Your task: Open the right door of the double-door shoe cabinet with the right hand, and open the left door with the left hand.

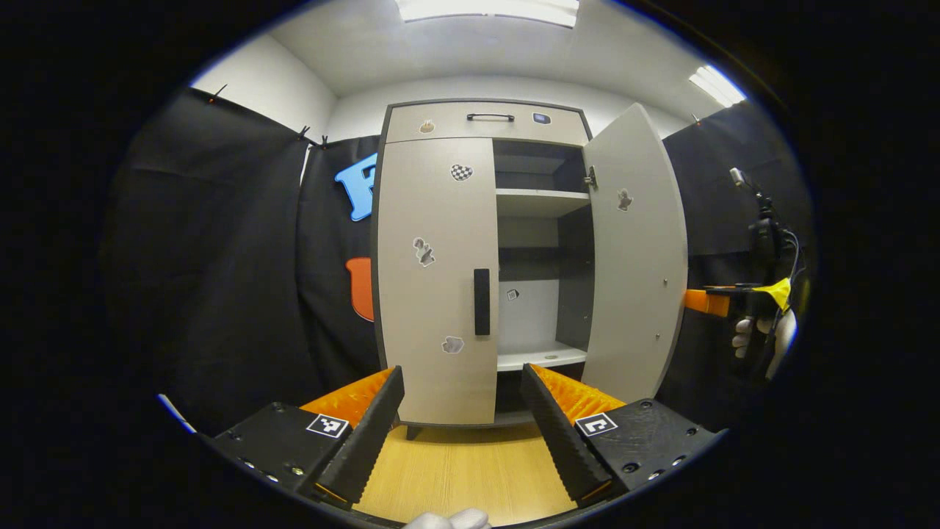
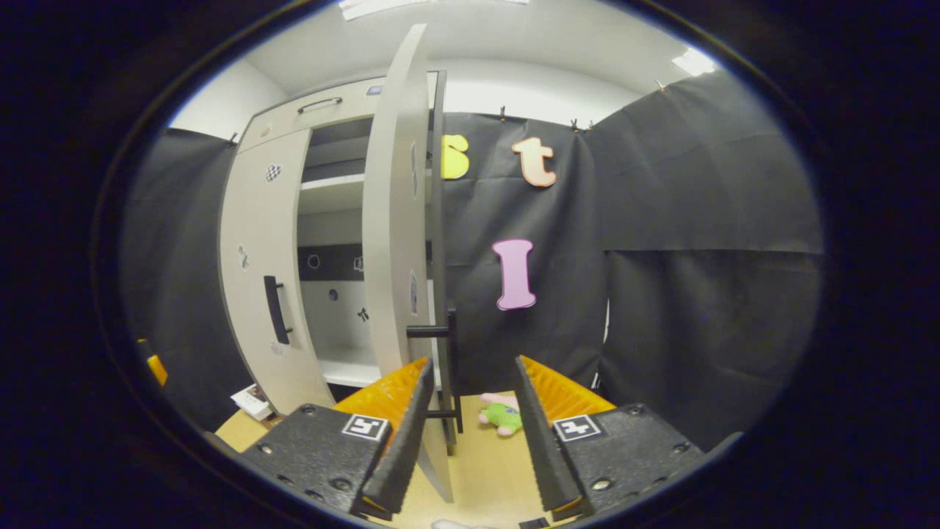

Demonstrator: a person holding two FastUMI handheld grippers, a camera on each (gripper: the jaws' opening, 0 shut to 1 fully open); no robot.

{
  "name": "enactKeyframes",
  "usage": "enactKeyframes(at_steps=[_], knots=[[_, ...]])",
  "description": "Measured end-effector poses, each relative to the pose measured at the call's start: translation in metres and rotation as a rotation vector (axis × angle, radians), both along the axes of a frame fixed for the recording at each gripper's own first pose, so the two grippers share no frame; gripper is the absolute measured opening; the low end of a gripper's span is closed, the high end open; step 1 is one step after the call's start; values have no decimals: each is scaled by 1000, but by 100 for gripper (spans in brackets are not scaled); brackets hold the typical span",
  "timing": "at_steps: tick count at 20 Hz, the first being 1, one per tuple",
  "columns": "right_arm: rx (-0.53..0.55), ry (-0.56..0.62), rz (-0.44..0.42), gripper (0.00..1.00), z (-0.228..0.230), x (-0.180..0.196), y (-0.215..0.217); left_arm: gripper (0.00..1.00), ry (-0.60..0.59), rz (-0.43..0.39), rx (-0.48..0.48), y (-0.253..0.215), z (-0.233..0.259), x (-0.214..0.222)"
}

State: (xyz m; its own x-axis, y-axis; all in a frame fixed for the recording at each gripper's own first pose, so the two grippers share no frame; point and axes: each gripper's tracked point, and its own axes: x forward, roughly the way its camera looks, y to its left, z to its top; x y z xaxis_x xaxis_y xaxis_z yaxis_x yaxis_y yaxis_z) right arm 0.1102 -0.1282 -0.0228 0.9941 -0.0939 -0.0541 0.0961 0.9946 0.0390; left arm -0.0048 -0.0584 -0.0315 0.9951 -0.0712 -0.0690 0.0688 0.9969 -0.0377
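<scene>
Plush toy (image 2: 504,416) beside right door (image 2: 393,220)

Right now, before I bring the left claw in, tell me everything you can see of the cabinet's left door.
The left door is a tall, flat, light grey panel that looks like laminated board, and it sits shut against the cabinet front below the drawer. A black vertical bar handle stands near its right edge at about mid-height. Small stickers are scattered over its face, among them a checkered heart near the top. Nothing touches it: the left claw is open, short of the door, with the door's lower part between its fingers.
</scene>
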Motion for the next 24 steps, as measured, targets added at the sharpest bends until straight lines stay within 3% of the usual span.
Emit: enactKeyframes(at_steps=[1, 3, 5, 18, 24], knots=[[-13, -10, -10, 81, 2, -2, -3, 96, 2, -2, 1, 5, -2, 6], [-35, -30, -26, 91, 6, -5, -6, 96, 6, -3, 9, 15, -9, 18], [-35, -45, -18, 95, 9, -8, -1, 96, 10, -7, 13, 21, -12, 33], [-11, 28, 143, 100, -8, -23, 39, 96, -35, -35, 13, -9, -10, 149], [-3, 42, 130, 100, -9, -23, 37, 96, -52, -56, 25, -38, -9, 217]])
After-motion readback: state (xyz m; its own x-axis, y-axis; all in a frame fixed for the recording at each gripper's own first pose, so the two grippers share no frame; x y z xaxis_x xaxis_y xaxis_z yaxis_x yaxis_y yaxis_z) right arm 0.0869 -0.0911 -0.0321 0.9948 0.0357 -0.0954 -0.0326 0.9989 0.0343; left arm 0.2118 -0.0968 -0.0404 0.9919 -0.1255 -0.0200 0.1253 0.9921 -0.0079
